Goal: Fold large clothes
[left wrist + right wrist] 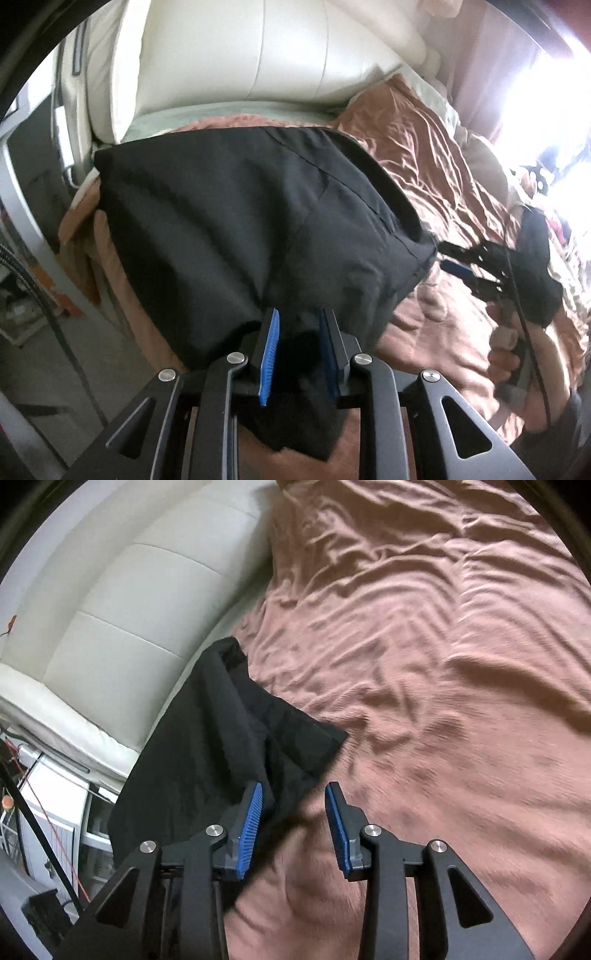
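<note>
A large black garment point(251, 221) lies spread on a brown bedspread point(443, 166), near the bed's head end. My left gripper point(298, 317) is shut on a bunched edge of the garment; black cloth hangs down between its blue pads point(271, 347). The right gripper point(454, 258) shows at the garment's right corner in the left wrist view. In the right wrist view the right gripper point(293, 790) is open, its left pad point(251, 823) touching the garment's edge point(229, 746), nothing held between the pads.
A cream padded headboard point(240, 55) stands behind the garment and also shows in the right wrist view point(103, 620). The rumpled brown bedspread point(443, 664) stretches to the right. A dark object point(539, 266) lies on the bed at right. Furniture and cables point(37, 812) stand beside the bed.
</note>
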